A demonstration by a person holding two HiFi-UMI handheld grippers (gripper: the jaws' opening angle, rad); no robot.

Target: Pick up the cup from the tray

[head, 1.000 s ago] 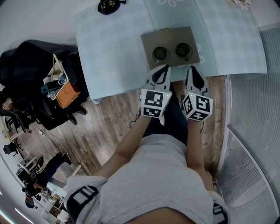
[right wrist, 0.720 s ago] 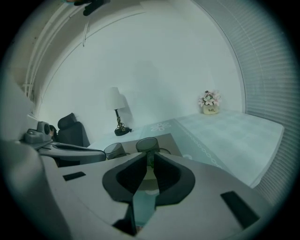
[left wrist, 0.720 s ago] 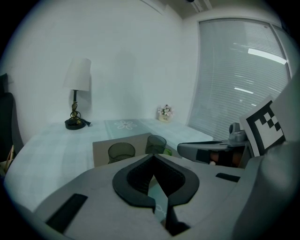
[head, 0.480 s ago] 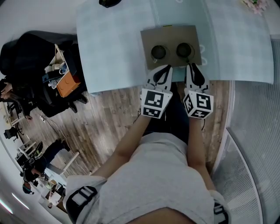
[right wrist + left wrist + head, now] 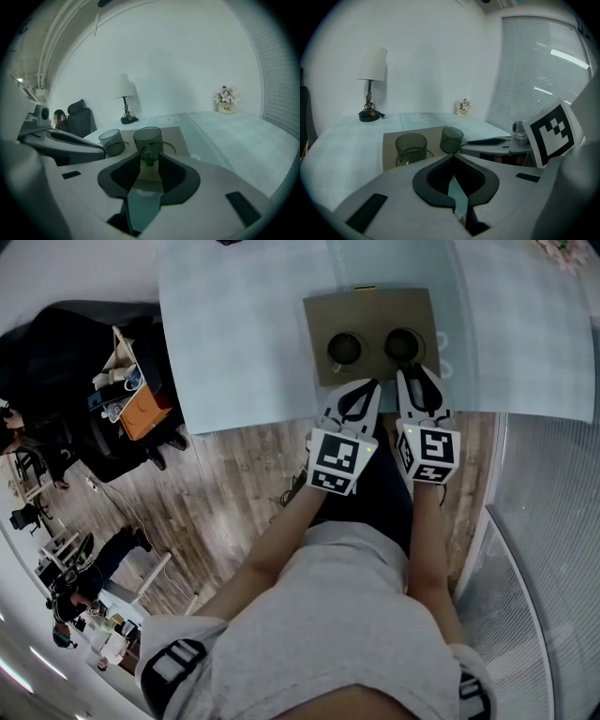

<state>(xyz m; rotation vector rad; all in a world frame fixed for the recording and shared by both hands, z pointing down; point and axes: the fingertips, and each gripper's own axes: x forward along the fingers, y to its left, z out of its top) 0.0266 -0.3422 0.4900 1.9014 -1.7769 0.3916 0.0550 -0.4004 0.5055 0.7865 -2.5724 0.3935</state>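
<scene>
The left gripper (image 5: 453, 157) kept its jaws clenched on nothing. The right gripper's (image 5: 150, 159) jaws, just opening, stood released around the cup's (image 5: 148, 136) green handle (image 5: 148, 153). Left of them stood a second cup (image 5: 111, 140) on the same tray (image 5: 182, 139), whose near edge the jaws hid. Beyond, on the surface (image 5: 229, 136), stood a lamp (image 5: 124, 96) and flowers (image 5: 226, 97).

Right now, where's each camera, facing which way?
Head view: on head, steeply down at tray; torso, arms, left gripper, right gripper show.
Left gripper view: along shut fingers toward lamp; right gripper at right.
Right gripper view: along fingers just opening, handle of right cup between them; left gripper at left.
Shared: left cup, right cup.
</scene>
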